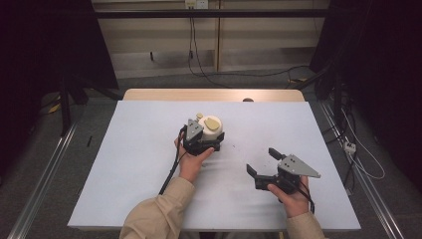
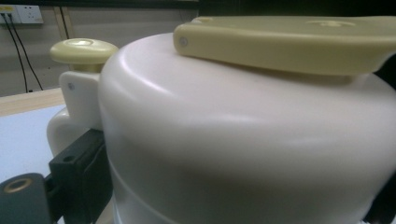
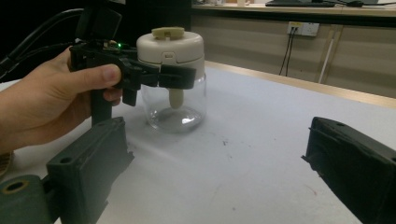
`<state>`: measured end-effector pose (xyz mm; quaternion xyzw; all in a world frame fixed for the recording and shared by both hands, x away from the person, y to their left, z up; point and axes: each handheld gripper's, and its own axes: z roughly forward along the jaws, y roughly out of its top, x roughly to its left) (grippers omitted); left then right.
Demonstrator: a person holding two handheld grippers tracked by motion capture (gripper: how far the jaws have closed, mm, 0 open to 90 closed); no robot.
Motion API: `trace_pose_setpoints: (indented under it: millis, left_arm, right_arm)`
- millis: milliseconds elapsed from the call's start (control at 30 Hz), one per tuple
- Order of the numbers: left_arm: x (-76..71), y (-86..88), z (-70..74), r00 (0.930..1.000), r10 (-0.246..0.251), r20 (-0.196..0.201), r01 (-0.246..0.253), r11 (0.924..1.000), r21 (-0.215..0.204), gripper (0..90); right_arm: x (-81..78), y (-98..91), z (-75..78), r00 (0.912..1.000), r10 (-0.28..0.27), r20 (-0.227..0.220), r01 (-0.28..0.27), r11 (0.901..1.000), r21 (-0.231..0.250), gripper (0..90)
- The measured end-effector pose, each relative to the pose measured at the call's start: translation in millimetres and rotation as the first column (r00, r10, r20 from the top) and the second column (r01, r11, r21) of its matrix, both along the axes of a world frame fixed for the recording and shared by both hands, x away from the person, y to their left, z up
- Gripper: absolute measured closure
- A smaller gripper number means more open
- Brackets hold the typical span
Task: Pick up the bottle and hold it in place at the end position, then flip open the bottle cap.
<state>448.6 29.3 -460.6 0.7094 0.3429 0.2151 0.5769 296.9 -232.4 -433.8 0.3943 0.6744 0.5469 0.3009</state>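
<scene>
Gripping the cream plastic lid [image 3: 170, 49] of one clear glass jar [image 3: 173, 105], the two black fingers [image 3: 176, 77] of the left gripper [image 1: 205, 139] press against opposite sides of that lid, closed onto it. In the right gripper view one finger crosses the front of the lid just above the glass. In the left gripper view the lid's rounded cream wall sits right up against the camera, with one black finger touching its lower left side.

The lid carries two pale yellow parts: a flat handle [image 2: 289, 42] across its top and a round knob [image 2: 83, 50] on a cream bracket at its side. A cream stem hangs from the lid down into the glass. The jar stands upright near the middle of the white worktop [image 1: 139, 164], slightly toward the far edge.

A person's left hand [image 1: 191, 162] holds the left gripper from the near side, with a beige sleeve behind it and a black cable trailing back along the arm.

The right gripper [image 1: 263, 162] lies well apart from the jar, toward the near right of the worktop. Its two black fingers [image 3: 88, 158] are spread wide and hold nothing. The person's right hand [image 1: 293, 196] grips it, and a grey three-cornered plate sits on top.
</scene>
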Motion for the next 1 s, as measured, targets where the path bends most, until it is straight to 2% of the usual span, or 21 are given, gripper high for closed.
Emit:
trace_pose_setpoints:
  millis: [100, 300, 433, 600, 800, 1000]
  left_arm:
    - [-0.2, -0.2, 0.0, 1.0000, 0.002, 0.002, -0.002, 1.0000, 0.000, 6.7]
    - [-0.1, -0.2, -0.1, 1.0000, 0.002, 0.002, -0.002, 1.0000, -0.001, 6.7]
    - [-0.1, -0.3, -0.2, 1.0000, 0.002, 0.002, -0.002, 1.0000, -0.004, 6.7]
    - [0.0, -0.1, -0.4, 1.0000, 0.001, 0.003, -0.001, 1.0000, -0.004, 6.7]
    - [0.1, -0.1, -0.4, 1.0000, 0.000, 0.003, 0.000, 1.0000, -0.004, 6.7]
    - [0.0, -0.1, -0.3, 1.0000, 0.001, 0.002, -0.001, 1.0000, -0.004, 6.7]
  right_arm:
    - [5.4, 4.2, 1.5, 0.9999, 0.013, -0.011, -0.013, 0.9999, 0.006, 5.8]
    - [17.0, 9.2, 6.0, 0.9998, -0.004, -0.017, 0.004, 1.0000, -0.001, 5.7]
    - [24.3, 15.7, 6.8, 0.9996, 0.001, -0.028, -0.002, 0.9995, -0.031, 5.8]
    - [33.6, 23.6, 9.6, 0.9993, -0.004, -0.036, 0.002, 0.9995, -0.032, 6.9]
    - [42.8, 29.7, 12.4, 0.9985, 0.009, -0.054, -0.010, 0.9995, -0.030, 9.8]
    - [47.9, 34.4, 19.1, 0.9984, 0.021, -0.052, -0.021, 0.9998, -0.005, 18.9]
